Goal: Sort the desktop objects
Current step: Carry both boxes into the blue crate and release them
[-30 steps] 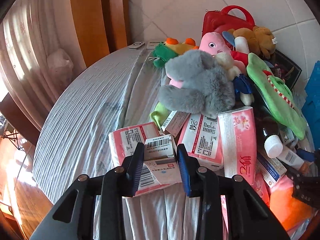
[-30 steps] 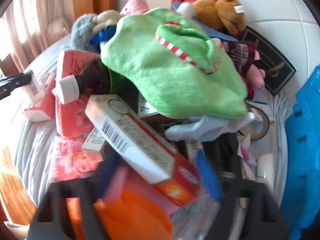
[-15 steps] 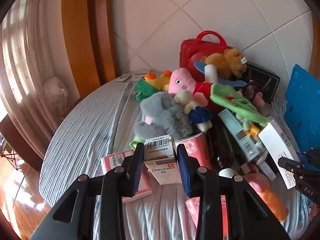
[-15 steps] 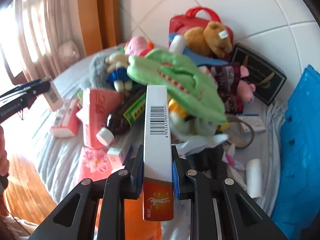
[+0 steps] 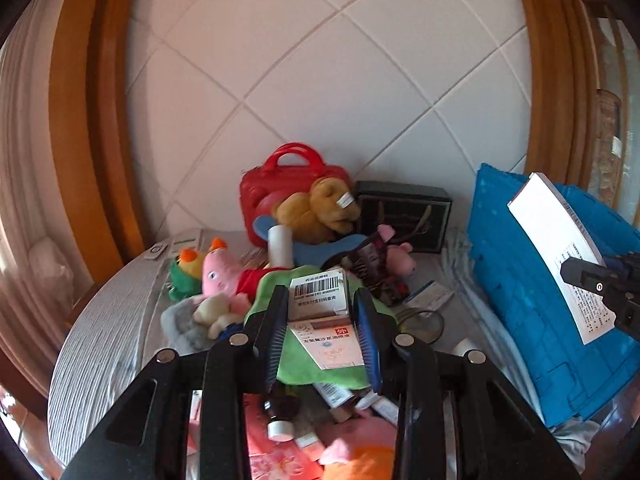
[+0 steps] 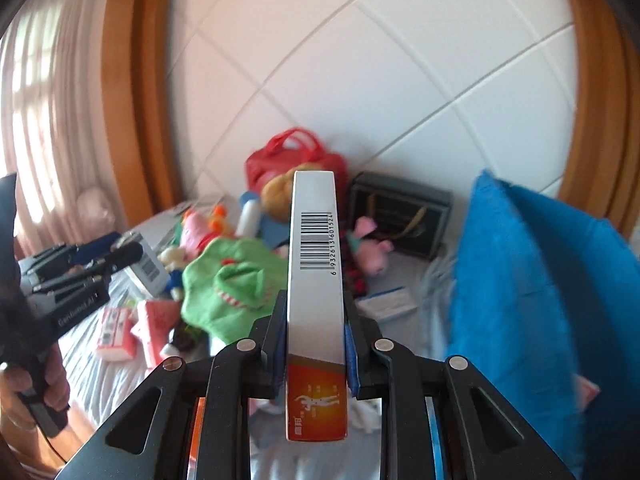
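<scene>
A small white box (image 5: 320, 312) is squeezed by the left gripper (image 5: 322, 330), above the green toy (image 5: 304, 364). A long box (image 6: 316, 280) is pinched by the right gripper (image 6: 316, 344), near the blue crate (image 6: 532, 280). A red bag (image 5: 288, 184) is seen behind.

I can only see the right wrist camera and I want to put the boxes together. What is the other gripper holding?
Observer: The left gripper is shut on a small white box. It has a barcode on the end and a red mark on its top face.
Operator: What's on the big side of my box?
Observer: In the left wrist view, the broad side of the long box in the right gripper is white with small black print.
Operator: Is anything under the other gripper?
Observer: A dark bottle with a white cap lies below it.
</scene>
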`<state>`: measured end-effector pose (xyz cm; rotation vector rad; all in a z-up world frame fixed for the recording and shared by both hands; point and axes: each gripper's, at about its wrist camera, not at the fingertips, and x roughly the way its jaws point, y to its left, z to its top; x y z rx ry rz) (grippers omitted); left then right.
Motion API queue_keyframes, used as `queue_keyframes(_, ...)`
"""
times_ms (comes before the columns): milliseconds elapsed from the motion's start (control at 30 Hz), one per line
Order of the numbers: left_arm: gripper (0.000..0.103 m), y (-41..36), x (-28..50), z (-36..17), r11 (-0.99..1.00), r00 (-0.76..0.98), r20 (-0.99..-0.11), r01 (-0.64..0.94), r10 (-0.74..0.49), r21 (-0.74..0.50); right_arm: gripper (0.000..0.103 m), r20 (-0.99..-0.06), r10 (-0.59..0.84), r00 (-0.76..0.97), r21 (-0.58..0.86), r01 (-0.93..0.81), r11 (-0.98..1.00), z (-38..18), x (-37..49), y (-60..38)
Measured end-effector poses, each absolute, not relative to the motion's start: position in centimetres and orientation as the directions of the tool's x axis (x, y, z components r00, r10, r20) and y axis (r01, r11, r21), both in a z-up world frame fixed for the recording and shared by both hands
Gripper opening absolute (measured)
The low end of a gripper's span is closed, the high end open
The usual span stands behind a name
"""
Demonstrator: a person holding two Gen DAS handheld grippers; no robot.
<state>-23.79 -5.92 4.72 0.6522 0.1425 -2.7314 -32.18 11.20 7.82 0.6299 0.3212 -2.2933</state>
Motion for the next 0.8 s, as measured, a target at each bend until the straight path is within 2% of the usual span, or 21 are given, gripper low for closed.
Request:
queue_keyframes(267, 0.033, 5.5, -29.4, 9.1, -0.991, -0.911, -0.393, 0.136, -0.123, -0.007, 0.022, -0.44, -0.482, -0.758, -0.07, 0.564, -0.823, 13.7, -35.1, 21.9)
queue_keyframes(433, 0.033, 12.9, -32.9, 12.0, -0.999, -0.925, -0.379, 0.035, -0.038, 0.016, 0.022, -0.468, -0.38, -0.798, -0.116, 0.481, -0.869, 15.0, -38.7, 27.9)
queue_keyframes(667, 0.033, 21.9, -38.7, 14.9, -0.997, -0.889, -0.453, -0.079, 0.071, -0.001, 0.022, -0.541, -0.287, -0.791, -0.169, 0.436, -0.884, 15.9, -46.2, 35.5)
queue_keyframes(800, 0.033, 26.7, -44.2, 16.0, -0.994, -0.837, -0.538, -0.11, 0.102, -0.018, 0.022, -0.606, -0.287, -0.742, -0.119, 0.441, -0.89, 16.0, -51.7, 39.2)
